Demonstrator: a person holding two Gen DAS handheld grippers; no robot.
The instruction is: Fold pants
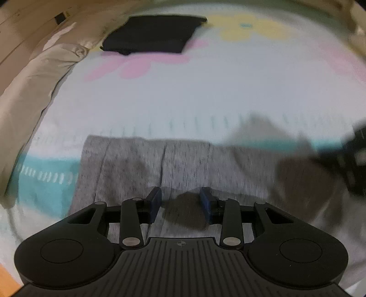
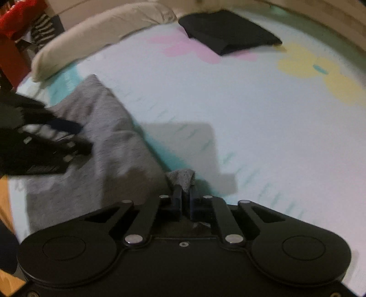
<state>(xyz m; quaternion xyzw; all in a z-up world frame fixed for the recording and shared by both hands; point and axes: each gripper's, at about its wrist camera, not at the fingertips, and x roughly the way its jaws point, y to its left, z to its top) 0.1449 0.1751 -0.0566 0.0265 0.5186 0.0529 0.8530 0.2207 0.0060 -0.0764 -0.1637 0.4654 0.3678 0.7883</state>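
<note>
Grey pants [image 1: 137, 164] lie flat in a folded band on the flowered bed sheet [image 1: 183, 91]. My left gripper [image 1: 180, 194] hovers close over the middle of the band, its blue pads apart and nothing pinched between them. In the right wrist view the pants [image 2: 98, 128] stretch off to the left, where the left gripper [image 2: 84, 137] shows as a dark blur over the cloth. My right gripper [image 2: 184, 189] is shut on a bunched corner of the grey pants, and a tuft of cloth sticks out past its fingertips. The right gripper [image 1: 352, 160] appears blurred at the right edge of the left wrist view.
A folded black garment [image 1: 153, 34] [image 2: 228, 32] lies at the far end of the bed. A beige pillow [image 1: 45, 75] [image 2: 98, 34] runs along the left side. A red object [image 2: 16, 16] stands beyond the bed's corner. The sheet [image 2: 251, 114] to the right bears flower prints only.
</note>
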